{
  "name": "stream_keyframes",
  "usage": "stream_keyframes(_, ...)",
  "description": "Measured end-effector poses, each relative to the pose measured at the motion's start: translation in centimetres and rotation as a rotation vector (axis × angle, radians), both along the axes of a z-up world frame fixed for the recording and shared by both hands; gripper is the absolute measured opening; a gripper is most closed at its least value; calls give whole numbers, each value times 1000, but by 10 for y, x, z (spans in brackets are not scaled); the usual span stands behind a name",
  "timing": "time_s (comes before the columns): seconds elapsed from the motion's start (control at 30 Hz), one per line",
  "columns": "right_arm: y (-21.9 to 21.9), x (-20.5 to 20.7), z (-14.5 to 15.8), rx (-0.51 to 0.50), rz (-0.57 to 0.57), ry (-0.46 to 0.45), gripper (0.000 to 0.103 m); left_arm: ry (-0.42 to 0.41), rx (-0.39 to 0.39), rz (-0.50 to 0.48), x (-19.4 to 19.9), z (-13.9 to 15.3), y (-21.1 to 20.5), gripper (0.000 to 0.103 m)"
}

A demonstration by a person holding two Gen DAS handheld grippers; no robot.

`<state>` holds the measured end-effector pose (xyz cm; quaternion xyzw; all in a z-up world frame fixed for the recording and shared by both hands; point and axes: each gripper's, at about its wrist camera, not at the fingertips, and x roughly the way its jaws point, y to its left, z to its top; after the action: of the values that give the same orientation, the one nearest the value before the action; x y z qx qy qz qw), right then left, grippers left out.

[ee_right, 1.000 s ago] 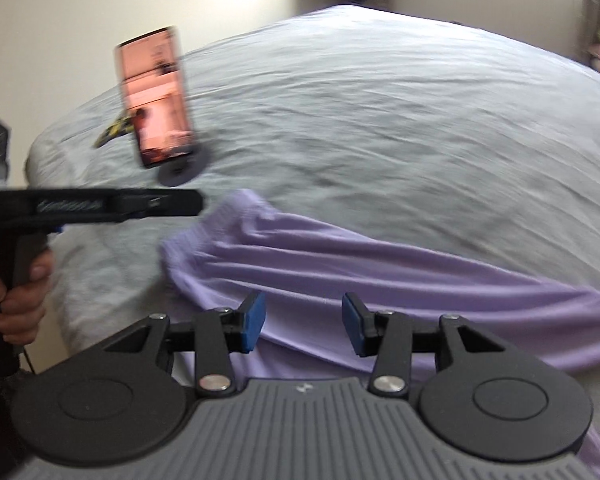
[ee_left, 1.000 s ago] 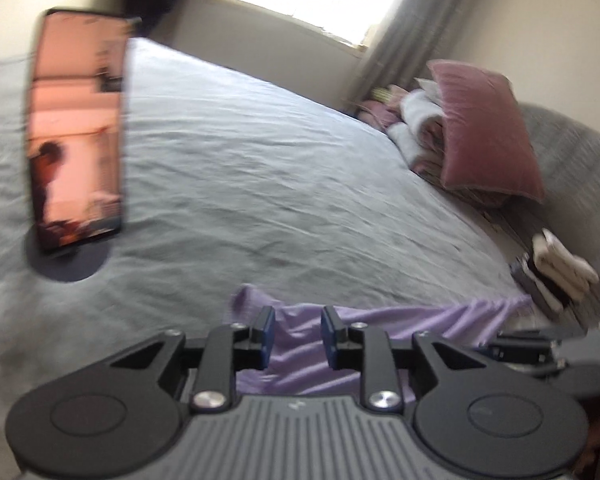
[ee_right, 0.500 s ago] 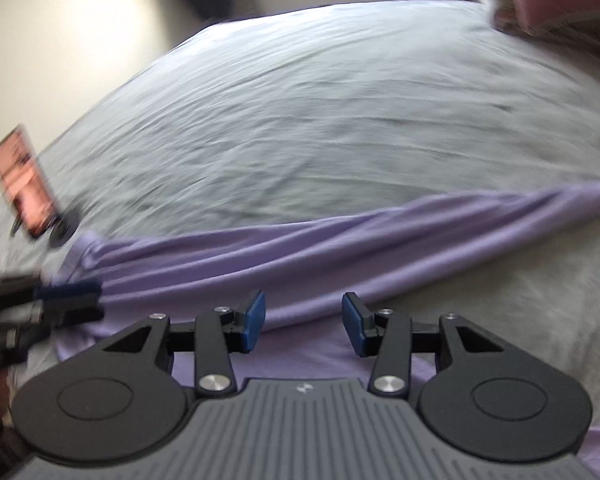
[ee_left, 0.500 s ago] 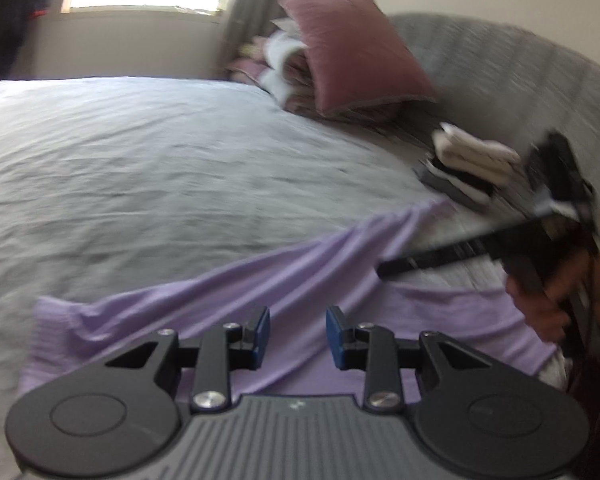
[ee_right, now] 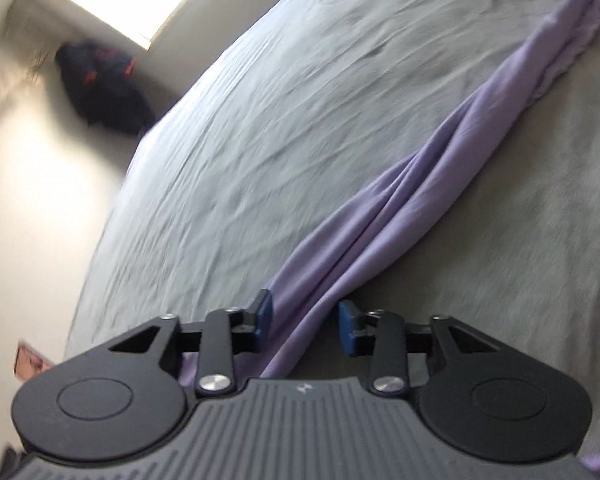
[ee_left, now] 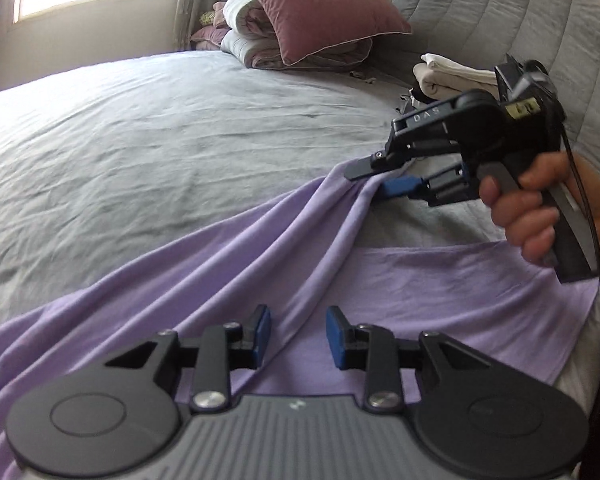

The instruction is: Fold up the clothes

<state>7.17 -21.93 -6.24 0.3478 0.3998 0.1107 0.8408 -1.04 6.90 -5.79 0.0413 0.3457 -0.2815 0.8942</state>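
While the lilac garment lay spread on the grey bedsheet at the near edge of the bed, both grippers worked at it from opposite ends. In the left wrist view, the left gripper hovered over the cloth with its 2 blue pads apart; a ridge of fabric ran up between them, yet whether the pads touched it could not be told. Further along that ridge, the right gripper was seen side-on, gripped by a hand, its black finger above and blue pad below a gathered bunch of the lilac fabric. In the right wrist view, the right gripper had just been closing its jaws, with a twisted rope of the garment passing between the pads, close against the left-hand one and clear of the other, so they were not yet pinching it. The garment stretched away from there in long folds towards its far hem. Behind it stood a mauve pillow against a quilted headboard, beside a small stack of folded laundry.
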Motion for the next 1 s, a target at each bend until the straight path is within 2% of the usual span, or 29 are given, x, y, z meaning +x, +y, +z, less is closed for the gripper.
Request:
stream_keyframes(0.07,-10,3,-1,8,-34,0,21,-9,10,9,2,0,-2,25)
stream_keyframes(0.1,-15,4,-2,19,-51,5,19,-12,14,14,3,0,-2,23)
stream_keyframes(0.17,-24,4,-3,39,-86,16,13,-10,7,25,5,1,-1,9)
stream_keyframes(0.23,-30,2,-2,49,-116,20,9,-11,-10,41,7,3,3,4)
stream_keyframes(0.33,-30,-6,10,30,-138,-5,7,-14,-52,64,8,8,10,2)
stream_keyframes(0.5,-19,-27,40,-17,-126,-96,6,-12,-129,77,2,18,24,2)
stream_keyframes(0.63,-12,-52,62,-92,-109,-172,6,21,-226,96,-5,24,39,2)
stream_keyframes(0.83,-9,-80,71,-140,-63,-226,6,25,-289,77,-21,31,51,2)
stream_keyframes(1.0,-14,-90,72,-148,-25,-251,6,-2,-299,25,-37,38,58,2)
